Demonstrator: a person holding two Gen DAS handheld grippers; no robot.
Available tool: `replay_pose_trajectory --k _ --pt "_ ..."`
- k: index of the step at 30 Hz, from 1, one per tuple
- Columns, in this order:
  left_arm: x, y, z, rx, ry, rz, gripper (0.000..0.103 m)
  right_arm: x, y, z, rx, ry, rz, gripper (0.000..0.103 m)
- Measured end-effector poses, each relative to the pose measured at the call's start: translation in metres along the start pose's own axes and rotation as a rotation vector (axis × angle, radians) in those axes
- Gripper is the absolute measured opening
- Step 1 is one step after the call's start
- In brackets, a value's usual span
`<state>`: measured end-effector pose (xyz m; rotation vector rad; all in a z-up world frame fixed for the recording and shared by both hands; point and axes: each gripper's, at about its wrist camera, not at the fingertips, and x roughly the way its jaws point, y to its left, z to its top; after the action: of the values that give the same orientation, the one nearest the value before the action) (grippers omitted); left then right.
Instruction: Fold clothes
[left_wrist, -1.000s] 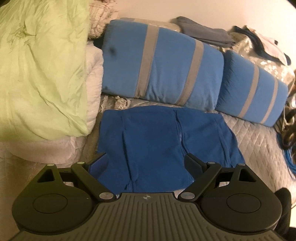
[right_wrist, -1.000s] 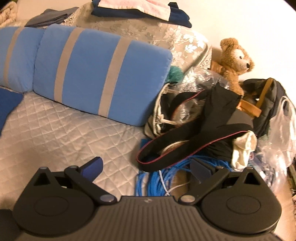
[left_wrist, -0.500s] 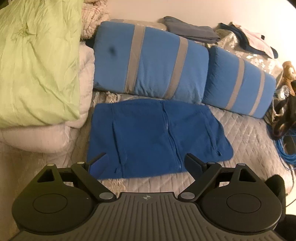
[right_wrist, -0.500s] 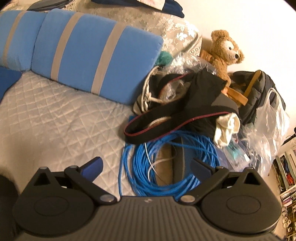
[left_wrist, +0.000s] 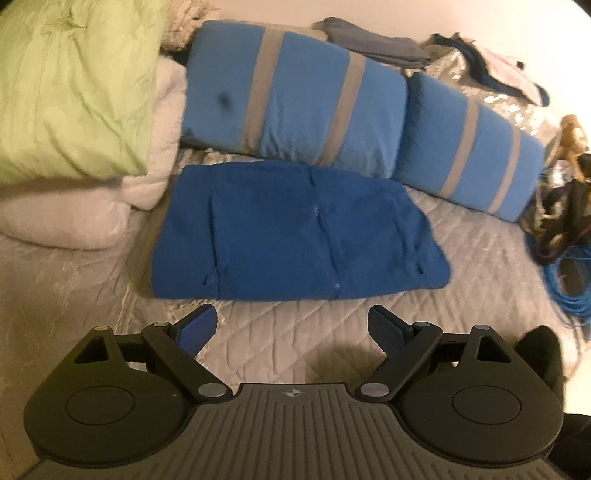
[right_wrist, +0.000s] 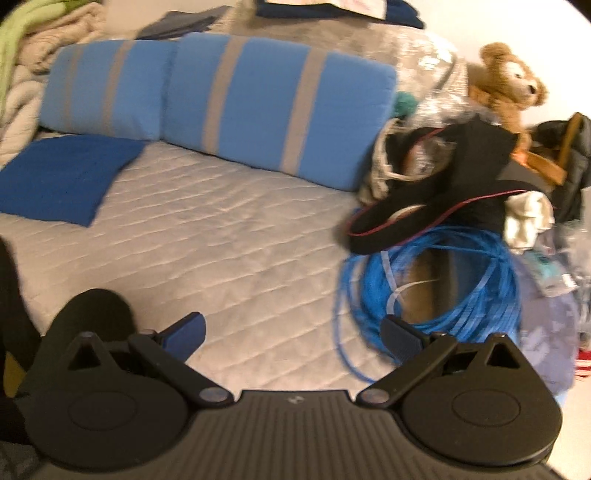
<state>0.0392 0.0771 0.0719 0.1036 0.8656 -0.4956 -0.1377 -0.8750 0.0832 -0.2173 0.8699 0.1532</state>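
Both hand-held grippers, left (left_wrist: 292, 325) and right (right_wrist: 293, 334), hang released over the bed (left_wrist: 480, 236), grasping nothing. 1 folded blue garment (left_wrist: 295, 232) lies flat against 2 striped pillows (left_wrist: 295, 99); its far edge tucks beneath them. Far right, the clutter blurs around 1 blue cable coil (right_wrist: 443, 280) and 1 teddy bear (right_wrist: 509, 85).

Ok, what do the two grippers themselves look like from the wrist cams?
Both match: the left gripper and right gripper each have a ribbed grey-black body, two round black discs, black linkage arms with silver pivot pins, and blue-padded fingers. No cables or sleeves clearly show.
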Motion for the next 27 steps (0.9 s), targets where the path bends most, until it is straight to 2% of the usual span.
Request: replay_pose_trajectory --k 7,12,21,27 --pt "0.009 -0.035 -0.021 0.077 -0.03 0.192 0.09 0.015 0.024 -0.013 -0.011 -0.047 0.066 0.102" --pt "0.015 -0.053 -0.027 0.132 -0.021 0.287 0.09 0.021 0.033 -0.008 0.01 -0.081 0.095 0.102" --pt "0.031 -0.067 -0.033 0.171 -0.034 0.334 0.09 0.037 0.048 0.003 0.053 -0.124 0.114 0.102" --pt "0.046 -0.065 -0.036 0.146 -0.023 0.319 0.09 0.054 0.059 0.005 0.071 -0.129 0.121 0.102"
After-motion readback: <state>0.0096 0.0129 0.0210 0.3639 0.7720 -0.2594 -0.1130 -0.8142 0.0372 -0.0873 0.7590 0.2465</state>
